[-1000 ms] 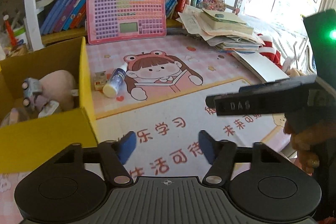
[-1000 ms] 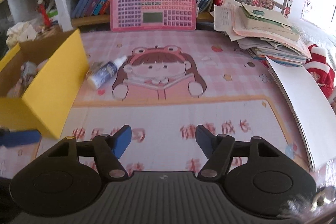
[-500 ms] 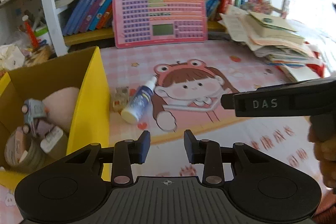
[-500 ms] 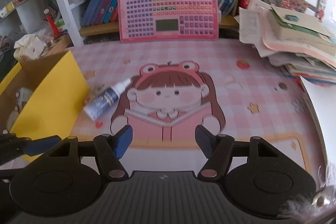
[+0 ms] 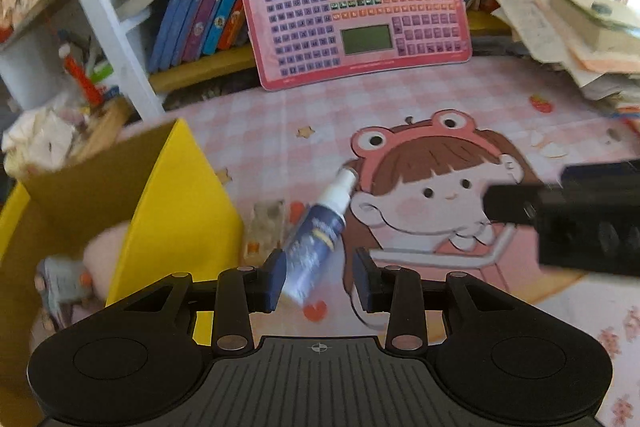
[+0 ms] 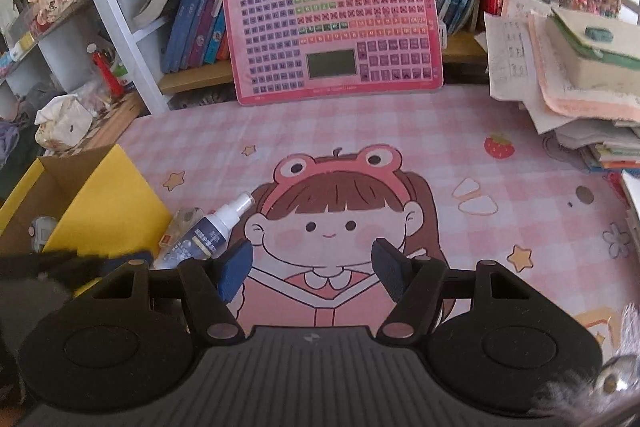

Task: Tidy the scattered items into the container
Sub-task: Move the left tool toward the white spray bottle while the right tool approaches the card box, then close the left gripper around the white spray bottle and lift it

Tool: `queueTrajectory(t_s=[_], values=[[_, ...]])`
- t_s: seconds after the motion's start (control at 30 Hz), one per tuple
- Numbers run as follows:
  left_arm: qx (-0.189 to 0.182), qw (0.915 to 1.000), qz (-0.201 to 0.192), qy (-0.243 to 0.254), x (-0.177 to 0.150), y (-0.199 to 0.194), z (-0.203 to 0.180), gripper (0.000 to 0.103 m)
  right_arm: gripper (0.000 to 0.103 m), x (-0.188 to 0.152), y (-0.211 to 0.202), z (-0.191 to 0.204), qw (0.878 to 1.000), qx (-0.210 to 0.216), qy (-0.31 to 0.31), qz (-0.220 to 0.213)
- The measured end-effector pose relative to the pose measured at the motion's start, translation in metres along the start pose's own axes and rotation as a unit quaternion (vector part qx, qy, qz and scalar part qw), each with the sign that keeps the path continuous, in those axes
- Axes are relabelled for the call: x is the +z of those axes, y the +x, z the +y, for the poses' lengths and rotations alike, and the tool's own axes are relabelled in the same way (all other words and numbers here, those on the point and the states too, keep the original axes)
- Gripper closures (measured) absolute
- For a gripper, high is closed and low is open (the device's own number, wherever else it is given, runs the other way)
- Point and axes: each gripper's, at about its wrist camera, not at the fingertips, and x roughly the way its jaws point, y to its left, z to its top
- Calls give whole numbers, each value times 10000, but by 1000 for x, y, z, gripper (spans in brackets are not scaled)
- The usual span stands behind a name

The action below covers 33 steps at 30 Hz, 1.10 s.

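A blue spray bottle [image 5: 316,239] with a white nozzle lies on the pink mat beside the yellow cardboard box [image 5: 176,211]. A small packet [image 5: 266,223] rests between bottle and box. My left gripper [image 5: 319,279] hovers at the bottle's base, jaws opening, the base between the fingers with a gap on the right side. My right gripper [image 6: 312,267] stands open over the cartoon girl, nothing between its fingers. The right wrist view shows the bottle [image 6: 204,239] and the box [image 6: 108,203] to its left.
A pink plush [image 5: 108,243] and a toy car [image 5: 60,283] lie inside the box. A pink keyboard toy [image 6: 336,27] leans against the bookshelf at the back. A pile of papers and books [image 6: 580,79] fills the right side.
My left gripper has moved forward and down to the bottle, and its jaws have narrowed. My right gripper has advanced over the mat with its jaws unchanged.
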Motion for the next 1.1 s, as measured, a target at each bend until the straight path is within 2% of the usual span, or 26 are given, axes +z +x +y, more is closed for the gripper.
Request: queueTrajectory(t_s=[0.3,0.37,0.47,0.57,0.6,0.67,0.77,0.83,0.87,0.9,0.97,1.1], values=[[423,9980,462,-34,8,38,0,67,38,0,6,-20,9999,-5,147,43],[207,9984,526,-64,9,35,1,68,38,0,7,-25,9998,-20,206,53],[-472,9977,436,-234,15,20,3,67,38,0,9,-31,9995,-44,303,53],[-162,9993,321,88,20,19,-8,64,38,1,12,-33,9993,-51,360,55],[-83,9993,341,139,22,23,-10,56,38,1,13,-33,9993,-51,364,59],[-89,9990,448,-11,29,34,-10,49,38,1,13,-33,9993,-40,356,67],[-286,9961,643,-538,37,52,-6,49,38,0,12,-31,9994,-31,324,105],[-409,9921,737,-934,39,62,-3,50,38,-2,10,-31,9994,-29,311,117],[-403,9904,786,-1063,38,65,-1,55,38,-2,9,-31,9994,-41,311,115],[-386,9890,837,-1161,37,68,0,66,38,-2,8,-32,9994,-58,317,111],[-483,9865,848,-1314,32,70,5,70,38,-4,6,-35,9993,-105,348,102],[-637,9881,890,-1082,21,60,0,71,38,-4,5,-42,9989,-212,417,78]])
